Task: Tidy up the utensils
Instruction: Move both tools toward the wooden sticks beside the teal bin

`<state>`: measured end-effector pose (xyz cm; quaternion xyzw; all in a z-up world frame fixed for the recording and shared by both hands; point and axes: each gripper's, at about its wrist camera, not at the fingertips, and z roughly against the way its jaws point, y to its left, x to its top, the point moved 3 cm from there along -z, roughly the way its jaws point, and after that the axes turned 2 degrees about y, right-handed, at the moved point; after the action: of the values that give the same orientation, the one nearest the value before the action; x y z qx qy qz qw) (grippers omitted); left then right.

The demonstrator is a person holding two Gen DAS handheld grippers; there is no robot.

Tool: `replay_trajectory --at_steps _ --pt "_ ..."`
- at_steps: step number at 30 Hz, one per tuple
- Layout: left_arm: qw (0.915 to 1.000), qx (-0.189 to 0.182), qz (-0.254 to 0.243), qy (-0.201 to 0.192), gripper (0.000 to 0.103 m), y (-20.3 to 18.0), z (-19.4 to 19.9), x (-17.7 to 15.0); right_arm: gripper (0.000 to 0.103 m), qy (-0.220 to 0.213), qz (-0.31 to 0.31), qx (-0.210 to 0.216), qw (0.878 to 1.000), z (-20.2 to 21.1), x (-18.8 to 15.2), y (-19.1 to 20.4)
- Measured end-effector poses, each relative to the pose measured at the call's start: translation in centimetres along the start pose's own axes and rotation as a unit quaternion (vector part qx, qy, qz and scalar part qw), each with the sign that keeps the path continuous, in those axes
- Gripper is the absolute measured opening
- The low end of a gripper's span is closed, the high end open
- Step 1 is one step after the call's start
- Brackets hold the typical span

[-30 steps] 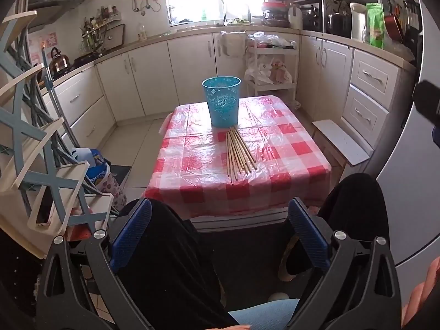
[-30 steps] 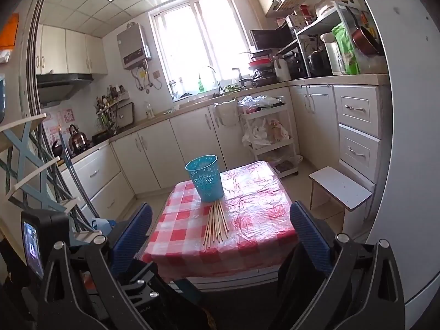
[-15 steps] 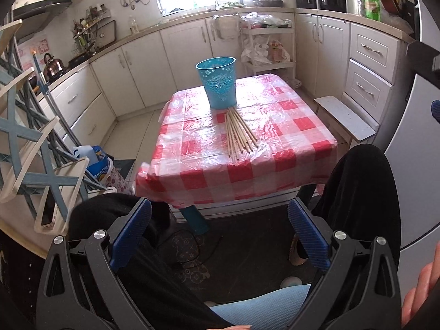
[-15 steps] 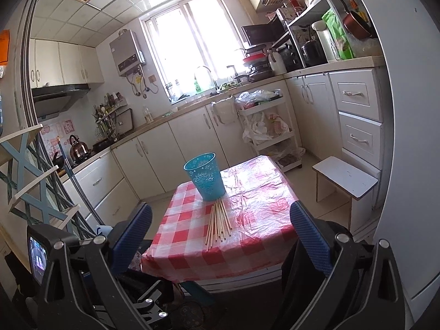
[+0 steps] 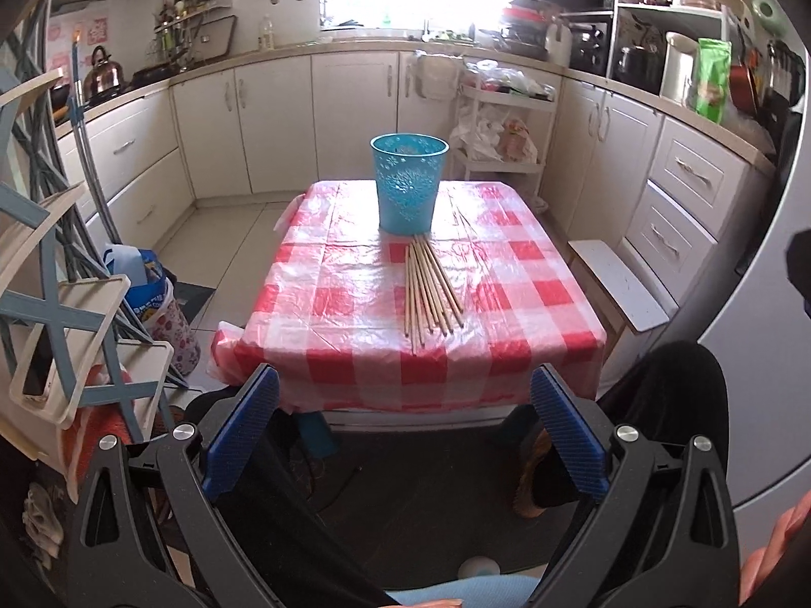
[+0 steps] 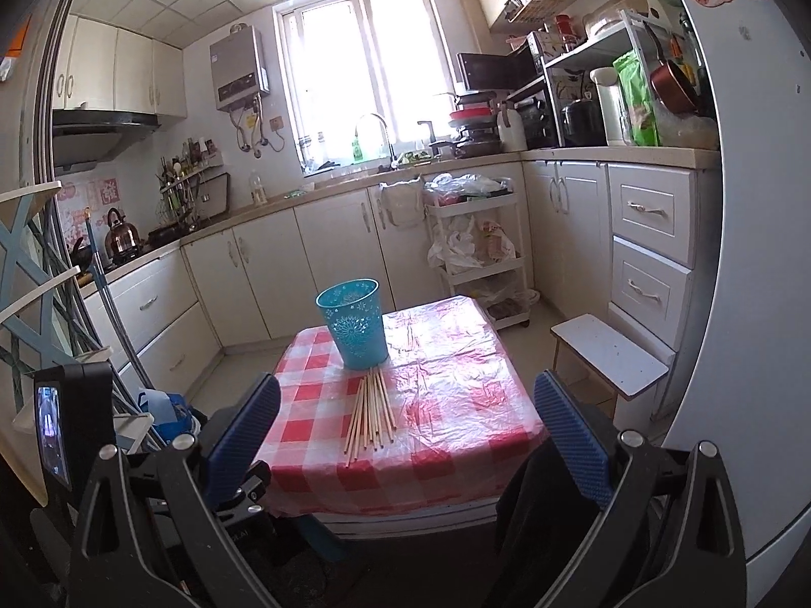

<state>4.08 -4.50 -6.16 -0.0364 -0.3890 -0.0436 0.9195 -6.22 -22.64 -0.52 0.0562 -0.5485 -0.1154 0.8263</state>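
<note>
The chopsticks (image 5: 430, 290) lie in a loose bundle on the checked tablecloth (image 5: 355, 304), roughly in the middle of the table, their far ends close against the foot of the blue basket (image 5: 408, 181) and their near ends fanning out toward me. All the sticks I can make out are on the cloth, and none stands up out of the basket, so I judge the tidying has not begun: all of them are left to lift and drop into the basket, which stands upright at the far side of the table.

My left gripper (image 5: 405, 423) is spread wide and holds nothing; it hangs low, short of the near table edge. My right gripper (image 6: 405, 428) is likewise wide apart and empty, held higher and to the right.

The cloth looks like slick plastic, wrinkled in places, and the sticks are thin and lie flat, so pinching one off it may be fiddly. Nothing else sits on the table. A small white stool (image 6: 608, 354) stands to the right of it, a folding rack (image 5: 56, 273) leans on the left, and white cabinets (image 5: 273, 116) run along the far wall. My legs in dark trousers (image 5: 654, 395) are below the near edge.
</note>
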Motion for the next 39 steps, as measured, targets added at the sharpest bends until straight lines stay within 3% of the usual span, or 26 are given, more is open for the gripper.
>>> replay_trajectory --at_steps 5,13,20,30,39 --pt "0.9998 0.003 0.007 0.019 0.095 0.3 -1.8 0.1 0.096 0.043 -0.011 0.007 0.999 -1.7 -1.1 -0.7" --pt "0.9991 0.022 -0.021 0.028 0.095 -1.0 -3.3 0.0 0.096 0.042 -0.018 0.023 0.999 -3.1 -1.3 -1.0" --pt "0.9989 0.035 0.005 0.03 0.095 0.8 -4.2 0.7 0.096 0.05 -0.003 0.029 0.998 -4.4 -1.1 -0.2" --pt "0.9971 0.063 -0.003 0.044 0.095 1.6 -6.8 1.2 0.096 0.066 0.011 0.041 0.997 -7.9 -1.6 0.6" --pt "0.9979 0.054 0.01 0.034 0.095 3.1 -7.6 1.6 0.096 0.058 0.042 0.05 0.996 -9.4 -1.5 2.6"
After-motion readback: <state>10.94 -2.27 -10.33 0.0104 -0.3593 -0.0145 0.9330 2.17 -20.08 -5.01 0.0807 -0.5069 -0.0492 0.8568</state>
